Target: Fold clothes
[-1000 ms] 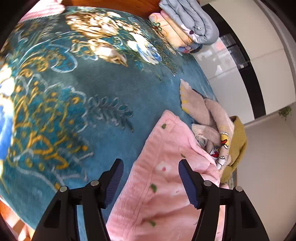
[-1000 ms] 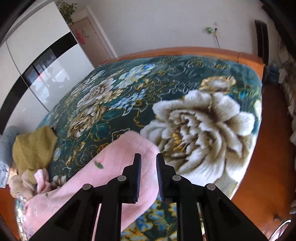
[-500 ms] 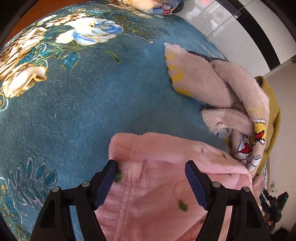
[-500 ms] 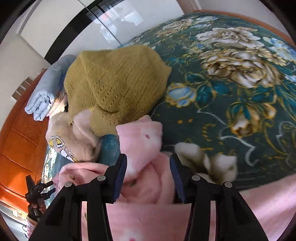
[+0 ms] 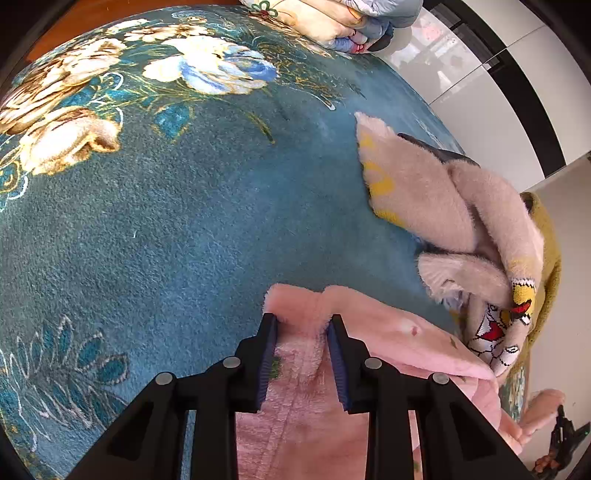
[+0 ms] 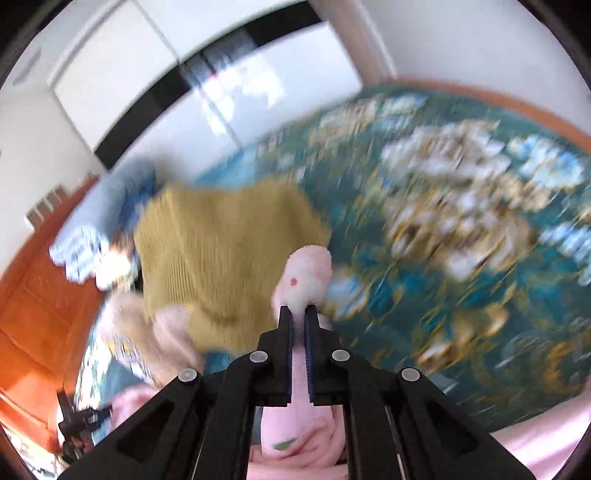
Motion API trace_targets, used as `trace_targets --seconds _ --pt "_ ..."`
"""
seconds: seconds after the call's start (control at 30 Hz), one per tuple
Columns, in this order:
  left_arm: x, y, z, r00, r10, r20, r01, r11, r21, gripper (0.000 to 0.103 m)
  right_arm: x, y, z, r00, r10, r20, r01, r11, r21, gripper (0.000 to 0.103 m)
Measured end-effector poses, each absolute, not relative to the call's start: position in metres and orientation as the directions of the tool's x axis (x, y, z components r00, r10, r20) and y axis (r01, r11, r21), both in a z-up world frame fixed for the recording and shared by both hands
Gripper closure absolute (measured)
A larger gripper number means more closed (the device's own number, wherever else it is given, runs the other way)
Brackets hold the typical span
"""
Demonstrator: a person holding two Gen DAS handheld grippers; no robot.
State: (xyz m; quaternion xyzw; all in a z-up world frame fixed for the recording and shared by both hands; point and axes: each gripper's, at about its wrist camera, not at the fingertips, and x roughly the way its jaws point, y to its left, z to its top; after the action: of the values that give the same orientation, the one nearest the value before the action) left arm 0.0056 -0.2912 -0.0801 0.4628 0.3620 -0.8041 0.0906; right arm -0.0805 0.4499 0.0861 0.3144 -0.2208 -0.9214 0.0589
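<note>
— Spread over the bed? Teal blanket (image 5: 177, 206), patterned with gold and white flowers.
— At the far edge? Rolled quilts (image 5: 343, 18), stacked together.
— Beyond? White wardrobe (image 6: 155, 74), crossed by a black band. Orange wooden floor (image 6: 40, 302) alongside.

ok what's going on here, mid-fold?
Yes. A person with two handheld grippers is folding a pink fleece garment on the floral bedspread. The left gripper pinches its edge; the right gripper is shut on another part, and its view is motion-blurred. A beige fleece and a mustard knit lie heaped nearby, unfolded.
</note>
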Motion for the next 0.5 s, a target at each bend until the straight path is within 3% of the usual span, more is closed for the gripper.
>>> trace_targets --seconds 0.1,0.17,0.37,0.5 --pt "0.009 -0.292 -0.083 -0.564 0.195 -0.802 0.485 -0.708 -0.513 0.073 -0.049 0.51 0.123 -0.888 -0.104 -0.447 -0.122 -0.885 0.449 0.097" --pt "0.01 -0.294 -0.084 -0.567 0.198 -0.8 0.49 -0.699 -0.521 0.073 -0.032 0.55 0.126 -0.902 -0.028 -0.431 -0.196 -0.862 0.468 0.097" --pt "0.006 -0.289 -0.082 -0.554 0.165 -0.816 0.504 -0.714 -0.486 0.073 -0.035 0.608 0.052 -0.778 0.0 -0.629 -0.383 -0.793 0.473 0.097" --pt "0.004 -0.285 -0.078 -0.545 0.143 -0.826 0.507 -0.728 -0.461 0.073 -0.041 0.616 0.031 -0.773 -0.047 -0.632 -0.379 -0.765 0.521 0.097"
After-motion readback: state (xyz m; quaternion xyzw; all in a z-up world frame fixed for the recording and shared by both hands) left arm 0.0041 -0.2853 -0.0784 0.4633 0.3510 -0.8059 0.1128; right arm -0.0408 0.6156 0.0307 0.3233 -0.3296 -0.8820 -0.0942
